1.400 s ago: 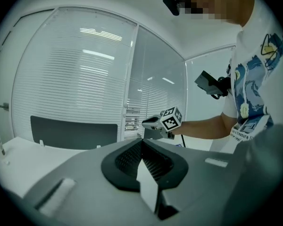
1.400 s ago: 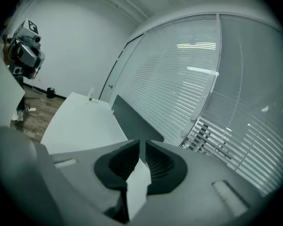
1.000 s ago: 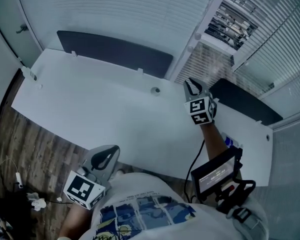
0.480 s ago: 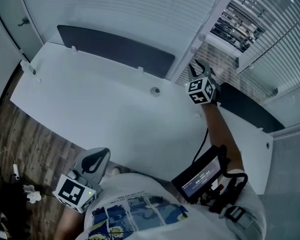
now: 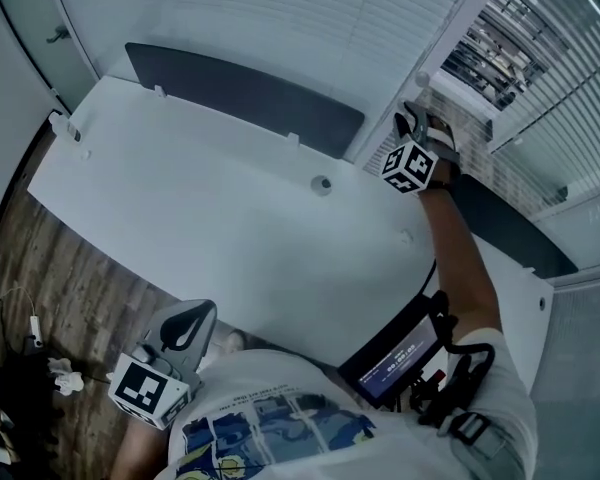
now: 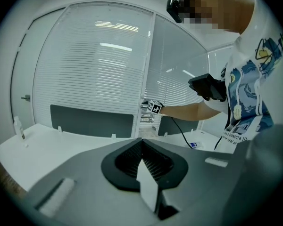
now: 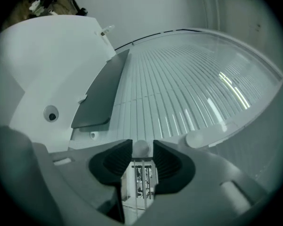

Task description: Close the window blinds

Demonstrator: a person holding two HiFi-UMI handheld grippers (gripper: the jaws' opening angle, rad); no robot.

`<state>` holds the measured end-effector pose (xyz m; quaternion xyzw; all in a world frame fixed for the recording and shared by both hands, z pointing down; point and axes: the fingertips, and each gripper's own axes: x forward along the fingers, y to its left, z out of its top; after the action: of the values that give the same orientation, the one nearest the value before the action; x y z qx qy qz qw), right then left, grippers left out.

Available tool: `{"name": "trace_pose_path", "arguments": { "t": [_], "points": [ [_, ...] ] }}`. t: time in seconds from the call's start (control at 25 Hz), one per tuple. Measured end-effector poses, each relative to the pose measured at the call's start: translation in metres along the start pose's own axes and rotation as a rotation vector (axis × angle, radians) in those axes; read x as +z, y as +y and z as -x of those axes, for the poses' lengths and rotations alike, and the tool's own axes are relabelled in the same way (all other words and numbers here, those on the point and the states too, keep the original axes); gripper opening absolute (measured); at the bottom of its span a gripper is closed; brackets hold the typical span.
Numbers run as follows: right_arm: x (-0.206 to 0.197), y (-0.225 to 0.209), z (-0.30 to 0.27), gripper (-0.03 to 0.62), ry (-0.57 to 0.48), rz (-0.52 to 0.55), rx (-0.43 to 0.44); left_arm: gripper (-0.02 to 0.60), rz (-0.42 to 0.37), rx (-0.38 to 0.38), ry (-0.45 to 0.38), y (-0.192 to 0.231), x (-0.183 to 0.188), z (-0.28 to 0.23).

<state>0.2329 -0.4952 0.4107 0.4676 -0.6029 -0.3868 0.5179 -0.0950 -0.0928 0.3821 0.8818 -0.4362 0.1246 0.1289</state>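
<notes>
Closed white blinds point(image 5: 280, 18) cover the left pane behind the desk. Right of the window post, the blinds point(image 5: 510, 43) have open slats, with shelves showing through. My right gripper point(image 5: 417, 118) is stretched out to the post, just under a round white knob point(image 5: 421, 80). In the right gripper view its jaws point(image 7: 142, 157) stand apart; they have just been opening. A round white knob point(image 7: 141, 148) sits at their tips and the pads do not press on it. A second knob point(image 7: 196, 139) lies to the right. My left gripper point(image 5: 185, 323) hangs low by the desk's near edge, shut and empty point(image 6: 142, 147).
A white desk point(image 5: 210, 208) with a cable hole point(image 5: 322, 183) lies between me and the window. Dark divider panels point(image 5: 240, 93) point(image 5: 505, 228) stand along its far edge. A screen device point(image 5: 395, 358) hangs at the person's waist. Cables and clutter point(image 5: 40, 368) lie on the wooden floor at left.
My right gripper has moved away from me across the desk to the window post and rolled, its jaws wider apart. The left gripper has shifted slightly lower.
</notes>
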Motion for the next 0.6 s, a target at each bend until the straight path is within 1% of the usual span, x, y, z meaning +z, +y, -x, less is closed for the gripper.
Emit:
{"name": "trace_pose_path", "arguments": {
  "t": [0.12, 0.28, 0.48, 0.6],
  "points": [
    [-0.005, 0.000, -0.012, 0.124, 0.013, 0.076, -0.002, 0.005, 0.009, 0.012, 0.006, 0.001, -0.001, -0.001],
    [-0.009, 0.004, -0.023, 0.127, 0.020, 0.130, 0.008, 0.005, 0.022, 0.021, 0.009, 0.002, -0.003, -0.004],
    [-0.009, 0.003, -0.027, 0.127, 0.020, 0.161, 0.000, 0.005, 0.033, 0.028, 0.011, 0.004, -0.003, -0.005],
    [-0.009, 0.003, -0.027, 0.127, 0.018, 0.153, -0.024, 0.005, 0.036, 0.032, 0.015, 0.006, -0.005, -0.006]
  ]
}}
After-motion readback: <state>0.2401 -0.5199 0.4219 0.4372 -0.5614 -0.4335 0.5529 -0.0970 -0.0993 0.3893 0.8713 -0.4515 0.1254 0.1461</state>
